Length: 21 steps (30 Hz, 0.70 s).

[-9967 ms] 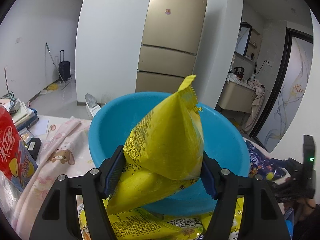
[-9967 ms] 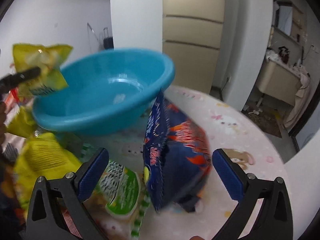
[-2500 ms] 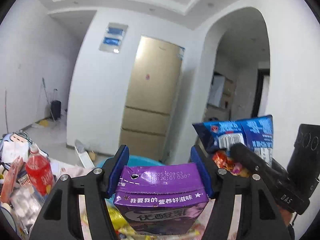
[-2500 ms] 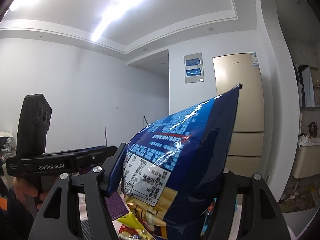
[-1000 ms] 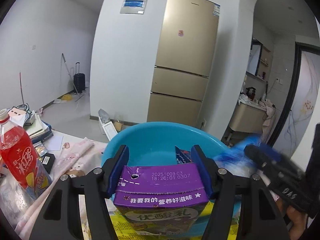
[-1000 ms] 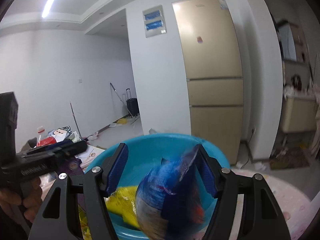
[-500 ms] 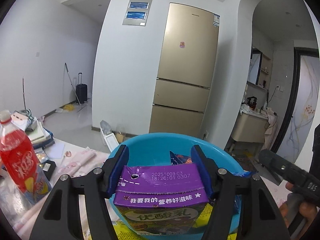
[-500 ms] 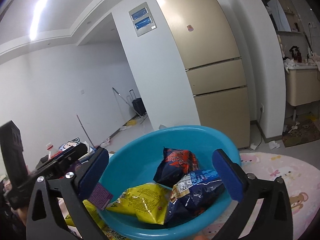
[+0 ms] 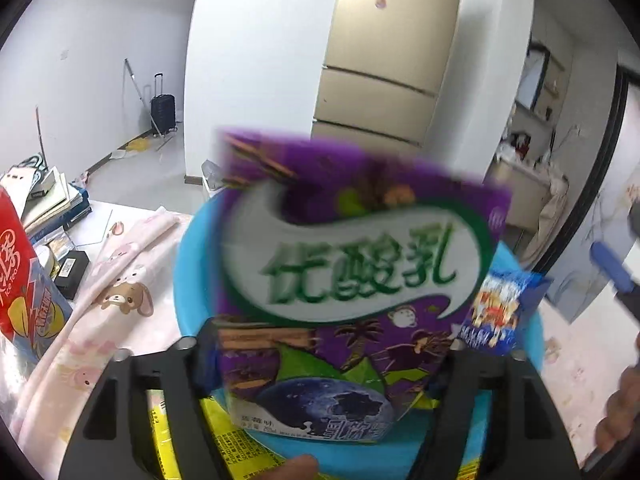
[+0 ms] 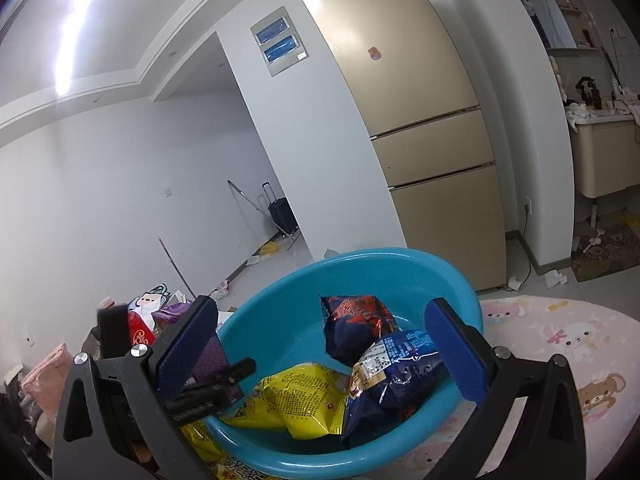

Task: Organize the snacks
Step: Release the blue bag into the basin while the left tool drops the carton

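A purple milk carton point(image 9: 360, 280) with green lettering is blurred and tipped forward over the blue basin point(image 9: 188, 280). It sits between the jaws of my left gripper point(image 9: 324, 344), which are opening, and the pads stand off its sides. In the right wrist view my right gripper point(image 10: 322, 350) is open and empty in front of the basin point(image 10: 360, 256). Inside lie a yellow bag point(image 10: 296, 404), a blue bag point(image 10: 396, 372) and a dark blue and red bag point(image 10: 356, 324). The blue bag point(image 9: 500, 308) also shows past the carton.
A red drink bottle point(image 9: 20, 272) stands at the left on the pink bear-print cloth point(image 9: 120, 300). Yellow packets point(image 9: 240, 452) lie under the basin's near side. Books and small boxes point(image 9: 52, 204) sit at the far left. A person's hand point(image 9: 624, 420) is at the right.
The left jaws have spread and the purple carton has left their grip, tipping forward toward the basin. The left view has dropped lower. The right gripper let its blue bag fall in and stays open.
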Tool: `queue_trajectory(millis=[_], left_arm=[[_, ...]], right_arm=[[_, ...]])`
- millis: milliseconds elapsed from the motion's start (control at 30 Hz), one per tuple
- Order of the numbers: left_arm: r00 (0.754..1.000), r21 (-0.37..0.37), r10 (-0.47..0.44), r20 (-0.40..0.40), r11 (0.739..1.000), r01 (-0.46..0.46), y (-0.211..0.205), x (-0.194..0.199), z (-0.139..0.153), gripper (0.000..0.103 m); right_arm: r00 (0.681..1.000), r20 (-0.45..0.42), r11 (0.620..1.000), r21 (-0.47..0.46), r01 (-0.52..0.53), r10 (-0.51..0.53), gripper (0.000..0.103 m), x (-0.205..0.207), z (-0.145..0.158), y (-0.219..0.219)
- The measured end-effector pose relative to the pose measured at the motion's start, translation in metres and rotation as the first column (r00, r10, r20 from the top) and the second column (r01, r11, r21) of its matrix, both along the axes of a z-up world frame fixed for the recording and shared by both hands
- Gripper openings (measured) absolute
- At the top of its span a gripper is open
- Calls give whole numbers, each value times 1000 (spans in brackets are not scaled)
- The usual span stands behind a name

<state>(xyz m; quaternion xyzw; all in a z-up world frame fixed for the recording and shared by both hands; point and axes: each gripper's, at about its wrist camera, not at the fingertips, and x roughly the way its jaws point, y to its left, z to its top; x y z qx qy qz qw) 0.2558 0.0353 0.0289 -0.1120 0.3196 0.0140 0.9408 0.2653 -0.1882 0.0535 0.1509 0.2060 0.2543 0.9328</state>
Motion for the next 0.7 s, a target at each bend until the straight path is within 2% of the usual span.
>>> queue_trajectory(millis=[67, 133, 233, 467, 700], left_arm=[[999, 3, 26, 29, 1000, -26, 3, -4, 5, 103], [996, 37, 41, 79, 998, -44, 2, -10, 13, 103], [993, 74, 49, 109, 996, -57, -3, -13, 21, 103], [988, 74, 54, 144, 995, -65, -8, -28, 41, 103], [977, 89, 34, 212, 995, -54, -17, -56, 76, 103]], right_arm=[[1000, 1, 1000, -5, -5, 5, 103, 0, 1, 1], [1000, 8, 1000, -11, -12, 12, 103, -1, 3, 3], [1000, 22, 1000, -17, -22, 23, 103, -5, 7, 6], [999, 36, 999, -26, -37, 38, 103, -9, 11, 9], [998, 63, 1000, -9, -28, 29, 103, -16, 21, 4]])
